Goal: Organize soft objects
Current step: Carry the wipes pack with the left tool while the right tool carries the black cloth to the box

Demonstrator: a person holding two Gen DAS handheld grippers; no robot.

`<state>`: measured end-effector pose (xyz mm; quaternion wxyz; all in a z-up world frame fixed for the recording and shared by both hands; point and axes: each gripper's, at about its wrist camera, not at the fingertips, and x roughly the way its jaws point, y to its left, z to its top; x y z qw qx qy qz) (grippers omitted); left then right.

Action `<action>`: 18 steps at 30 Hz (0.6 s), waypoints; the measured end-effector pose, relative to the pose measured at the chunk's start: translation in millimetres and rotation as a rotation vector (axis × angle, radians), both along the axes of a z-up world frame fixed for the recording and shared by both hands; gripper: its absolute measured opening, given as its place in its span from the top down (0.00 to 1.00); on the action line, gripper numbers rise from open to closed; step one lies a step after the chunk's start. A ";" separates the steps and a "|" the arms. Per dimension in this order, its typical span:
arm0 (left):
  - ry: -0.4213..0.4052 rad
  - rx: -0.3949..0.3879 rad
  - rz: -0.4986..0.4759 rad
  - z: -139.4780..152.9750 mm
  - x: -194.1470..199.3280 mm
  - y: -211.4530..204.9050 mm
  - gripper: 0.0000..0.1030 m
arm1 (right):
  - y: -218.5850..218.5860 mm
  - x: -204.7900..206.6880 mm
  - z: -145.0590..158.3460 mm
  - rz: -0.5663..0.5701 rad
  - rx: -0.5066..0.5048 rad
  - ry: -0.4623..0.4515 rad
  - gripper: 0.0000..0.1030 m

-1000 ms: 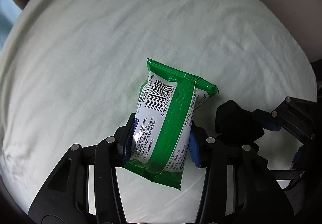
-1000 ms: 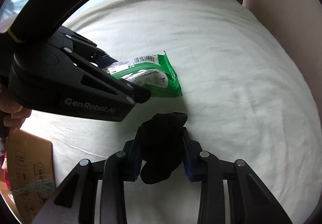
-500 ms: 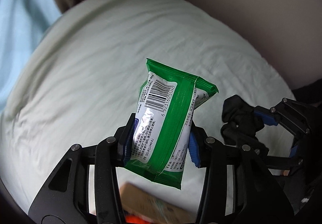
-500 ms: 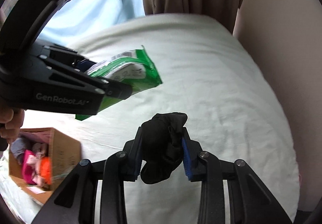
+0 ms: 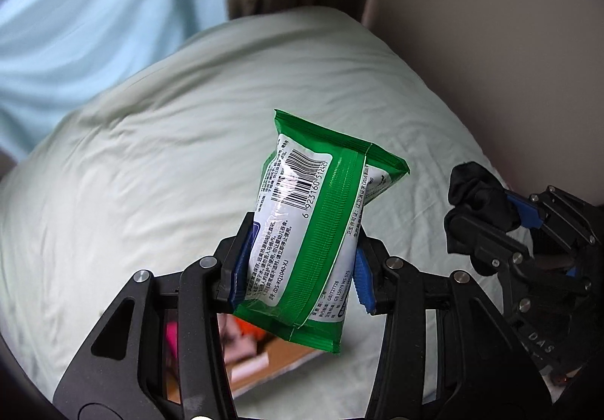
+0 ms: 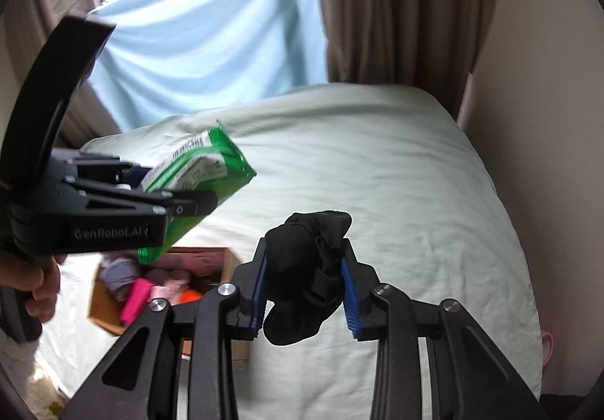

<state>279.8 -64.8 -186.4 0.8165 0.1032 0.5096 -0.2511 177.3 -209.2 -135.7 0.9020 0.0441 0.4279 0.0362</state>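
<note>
My left gripper (image 5: 300, 265) is shut on a green and white pack of wet wipes (image 5: 313, 231) and holds it in the air over the bed; the pack also shows in the right wrist view (image 6: 196, 170). My right gripper (image 6: 304, 295) is shut on a bunched black sock (image 6: 305, 276), also lifted; the sock shows at the right of the left wrist view (image 5: 479, 193). A cardboard box (image 6: 226, 261) with soft pink, grey and orange items lies on the bed below the left gripper, partly hidden by it.
The pale green bed sheet (image 6: 377, 174) fills the middle. A beige wall (image 6: 547, 118) runs along its right side. Brown curtains (image 6: 396, 4) and a light blue sheet (image 6: 207, 42) hang behind. A hand (image 6: 37, 284) holds the left gripper.
Both grippers have risen and pulled back with their loads. The cardboard box has come into view below them. The curtains and blue sheet now show behind the bed.
</note>
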 end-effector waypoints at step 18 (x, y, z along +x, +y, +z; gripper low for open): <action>0.024 -0.018 0.291 -17.1 -79.6 201.1 0.60 | 130.9 -8.3 -13.4 0.080 0.092 0.085 0.70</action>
